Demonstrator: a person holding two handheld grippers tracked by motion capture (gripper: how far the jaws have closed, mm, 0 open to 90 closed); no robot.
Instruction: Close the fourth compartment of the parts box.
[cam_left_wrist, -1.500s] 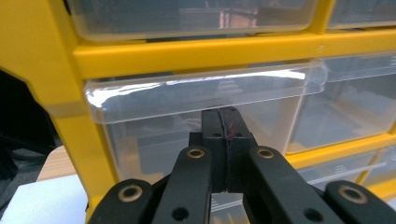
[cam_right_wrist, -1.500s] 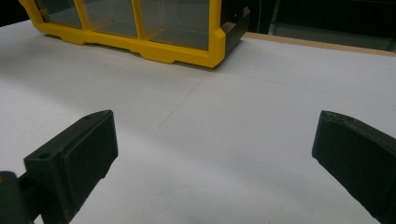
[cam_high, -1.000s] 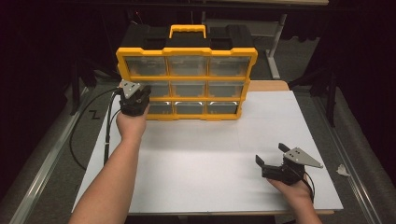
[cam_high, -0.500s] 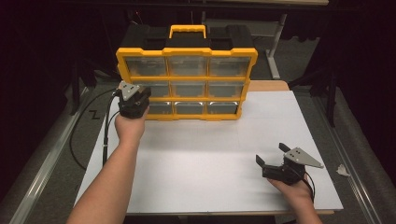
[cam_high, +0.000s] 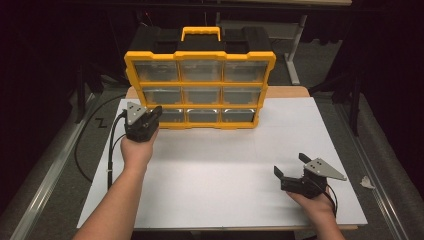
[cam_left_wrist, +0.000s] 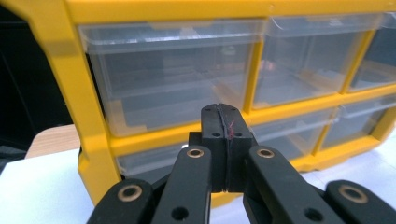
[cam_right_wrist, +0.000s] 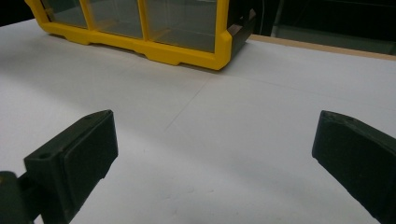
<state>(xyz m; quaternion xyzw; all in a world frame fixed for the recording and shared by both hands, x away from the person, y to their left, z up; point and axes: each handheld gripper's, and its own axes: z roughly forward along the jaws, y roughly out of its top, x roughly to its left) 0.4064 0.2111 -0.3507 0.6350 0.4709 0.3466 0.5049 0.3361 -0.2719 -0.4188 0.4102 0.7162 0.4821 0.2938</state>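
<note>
Left tool (cam_high: 143, 121), jaws pressed together on nothing, is held at the organizer's (cam_high: 200, 85) lower-left drawer (cam_left_wrist: 140, 163), seemingly for opening; right tool (cam_high: 300, 175), jaws wide, is rested on the table (cam_high: 225, 170).

left gripper (cam_high: 154, 113) lowered slightly beside organiser (cam_high: 200, 90)

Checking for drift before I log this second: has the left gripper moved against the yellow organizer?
No. The left gripper sits at the organizer's lower-left corner as before, shut, by the bottom-left drawer.
</note>
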